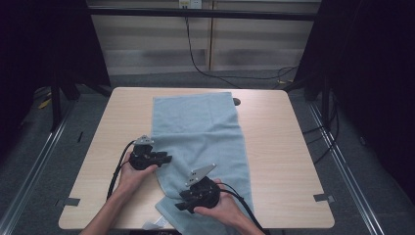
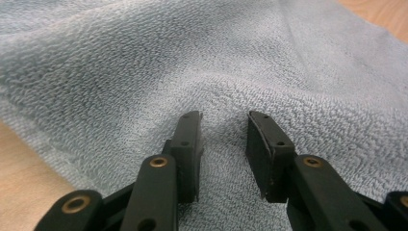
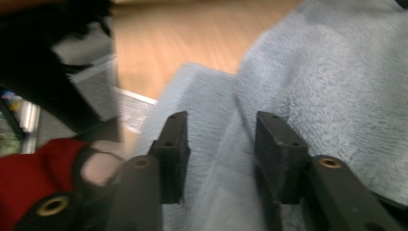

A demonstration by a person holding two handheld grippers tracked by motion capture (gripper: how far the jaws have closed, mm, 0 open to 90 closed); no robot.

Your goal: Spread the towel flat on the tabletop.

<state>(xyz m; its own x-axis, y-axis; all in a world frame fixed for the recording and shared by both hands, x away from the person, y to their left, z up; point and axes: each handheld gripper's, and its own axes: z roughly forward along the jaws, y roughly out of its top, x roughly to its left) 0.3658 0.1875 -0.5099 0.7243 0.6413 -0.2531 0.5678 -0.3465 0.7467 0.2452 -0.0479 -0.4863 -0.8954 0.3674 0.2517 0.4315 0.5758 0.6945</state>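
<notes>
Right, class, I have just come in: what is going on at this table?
A person works on a light blue towel spread lengthwise on a wooden table, a gripper in each hand. The left gripper sits at the towel's left edge, jaws open over the cloth. The right gripper is at the towel's near end, jaws open astride a fold. Neither has clamped the towel yet.

The high view looks forward and down from above the person's side, taking in the whole tabletop (image 1: 274, 147). Each of the 2 gripper views rides low on its hand-held gripper, facing along the jaws, very close to the towel (image 2: 144, 62). All 3 views share that towel.
</notes>
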